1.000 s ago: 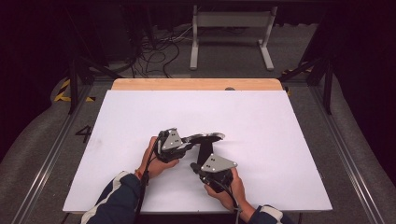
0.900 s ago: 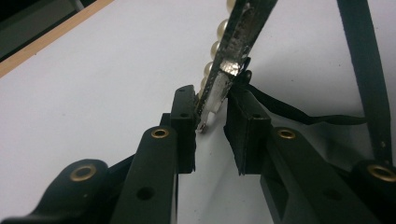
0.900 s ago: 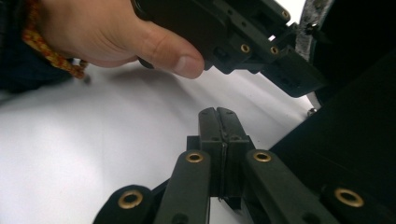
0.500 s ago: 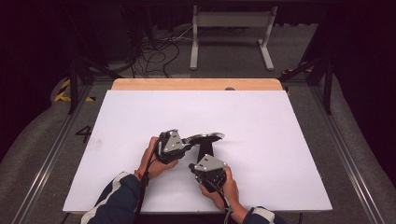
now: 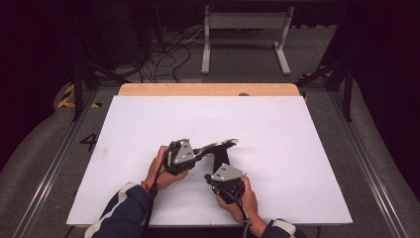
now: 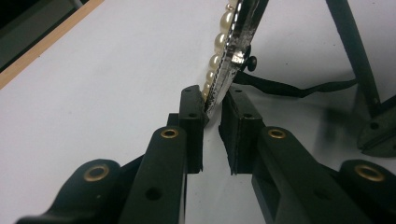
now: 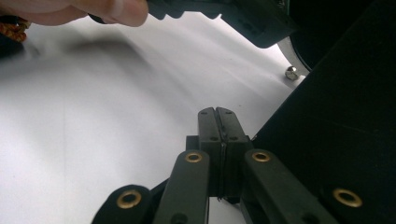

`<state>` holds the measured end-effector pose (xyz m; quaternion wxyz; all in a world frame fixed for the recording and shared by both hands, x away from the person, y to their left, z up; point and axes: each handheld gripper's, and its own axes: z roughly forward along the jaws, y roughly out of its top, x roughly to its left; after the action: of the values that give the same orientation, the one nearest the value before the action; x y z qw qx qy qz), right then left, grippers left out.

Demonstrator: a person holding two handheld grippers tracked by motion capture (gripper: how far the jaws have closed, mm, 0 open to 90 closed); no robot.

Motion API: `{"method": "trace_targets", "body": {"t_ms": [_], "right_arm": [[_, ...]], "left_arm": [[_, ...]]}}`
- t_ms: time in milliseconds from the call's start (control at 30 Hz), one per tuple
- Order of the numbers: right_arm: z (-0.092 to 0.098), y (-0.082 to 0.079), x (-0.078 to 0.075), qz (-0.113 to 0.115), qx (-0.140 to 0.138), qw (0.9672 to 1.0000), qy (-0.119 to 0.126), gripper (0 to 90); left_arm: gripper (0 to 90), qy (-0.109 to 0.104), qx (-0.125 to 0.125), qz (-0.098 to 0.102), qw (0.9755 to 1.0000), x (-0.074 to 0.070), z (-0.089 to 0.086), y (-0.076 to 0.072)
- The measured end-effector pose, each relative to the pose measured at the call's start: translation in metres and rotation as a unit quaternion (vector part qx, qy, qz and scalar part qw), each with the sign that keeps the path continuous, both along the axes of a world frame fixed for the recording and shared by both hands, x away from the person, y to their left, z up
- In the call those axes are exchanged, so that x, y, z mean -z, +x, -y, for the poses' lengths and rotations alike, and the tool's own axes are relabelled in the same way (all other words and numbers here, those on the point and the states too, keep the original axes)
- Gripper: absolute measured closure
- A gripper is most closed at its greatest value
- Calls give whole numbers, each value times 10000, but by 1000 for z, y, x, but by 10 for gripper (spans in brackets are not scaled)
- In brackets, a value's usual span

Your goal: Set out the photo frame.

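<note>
Two grippers work near the table's front edge in the high view. Left gripper [image 5: 195, 153] sits at about 7 o'clock from the white tabletop's [image 5: 277, 129] centre, held by the left hand [image 5: 161, 171]; it points toward 3 o'clock and carries a silvery, pearl-edged piece [image 5: 218, 145] that sticks out from its tip. Right gripper [image 5: 218, 171] lies at 5 o'clock of the left one, in the right hand [image 5: 242, 198], pointing toward 12 o'clock at a black flat piece [image 5: 221, 159] hanging under the silvery one. Wooden strip [image 5: 208, 89] runs along the table's far edge.

Left gripper view: jaws have just been closing and are nearly together, the end of the pearl-edged piece [image 6: 229, 51] between them at 12 o'clock, both pads touching its edge. Row of pearls on its left face, a small black knob on its right. Black strap [image 6: 299, 88] trails off toward 3 o'clock across the white tabletop [image 6: 93, 84].

Right gripper view: right gripper [image 7: 217, 116] jaws pressed together, pads meeting, a sliver of dark material seems pinched in the seam but too thin to be sure. Black flat piece [image 7: 341, 126] fills the 3 o'clock side, touching the jaw. Left hand's fingers [image 7: 93, 9] at 11 o'clock.
</note>
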<state>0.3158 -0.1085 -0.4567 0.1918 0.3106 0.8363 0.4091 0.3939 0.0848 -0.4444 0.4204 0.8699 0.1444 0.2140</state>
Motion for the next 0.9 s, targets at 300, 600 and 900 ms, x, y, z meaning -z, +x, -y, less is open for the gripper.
{"method": "trace_targets", "body": {"t_ms": [300,600,900], "right_arm": [[12,3,0,-148,-75,9998,-51,900],[23,7,1,-261,-42,9996,-57,900],[25,5,5,-290,-91,9995,-38,900]], "left_arm": [[796,-50,15,-35,10000,1,2,-1],[686,-540,-49,-210,9983,2,5,-2],[497,-584,-176,-368,9975,6,17,3]]}}
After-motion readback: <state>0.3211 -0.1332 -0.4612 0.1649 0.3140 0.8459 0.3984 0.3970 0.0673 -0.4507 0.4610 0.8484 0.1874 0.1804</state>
